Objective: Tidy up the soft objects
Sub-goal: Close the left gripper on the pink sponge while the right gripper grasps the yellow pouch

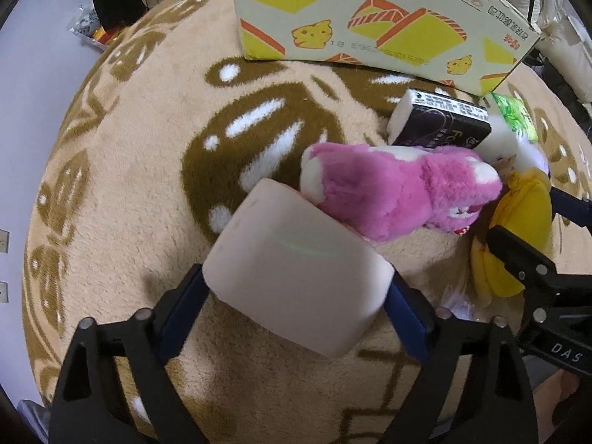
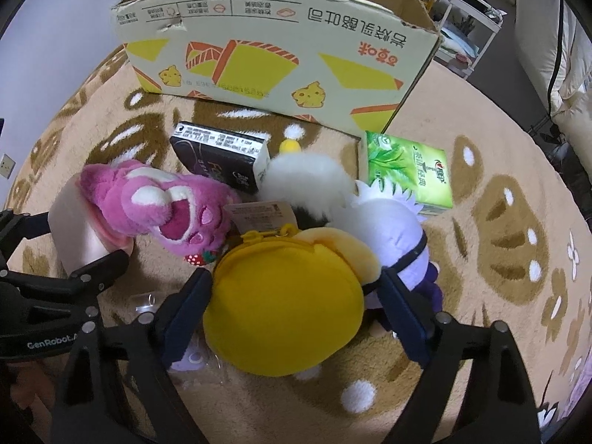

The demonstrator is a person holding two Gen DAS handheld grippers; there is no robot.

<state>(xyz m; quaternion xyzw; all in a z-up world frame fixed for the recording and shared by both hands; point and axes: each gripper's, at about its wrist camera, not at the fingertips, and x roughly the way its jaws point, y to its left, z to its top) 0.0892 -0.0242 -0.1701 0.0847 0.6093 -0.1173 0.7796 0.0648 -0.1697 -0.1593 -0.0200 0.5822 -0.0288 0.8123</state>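
Note:
A pale pink soft block (image 1: 288,244) lies on the beige rug, and my left gripper (image 1: 295,277) is shut on it, one blue pad against each side. Just beyond it lies a pink plush bear (image 1: 392,192). In the right wrist view a yellow plush pouch (image 2: 281,303) sits between the pads of my right gripper (image 2: 294,279), which press its two sides. Behind the pouch are a fluffy white plush (image 2: 307,181) and a white-and-purple doll (image 2: 392,229), partly hidden by it. The left gripper's fingers (image 2: 92,270) show at the left edge, on the block (image 2: 74,229).
An open cardboard box (image 2: 277,59) with yellow and orange print stands at the back of the rug (image 2: 499,296). A black tissue pack (image 2: 218,155) and a green tissue pack (image 2: 407,170) lie in front of it. Furniture and shelves stand beyond the rug on the right.

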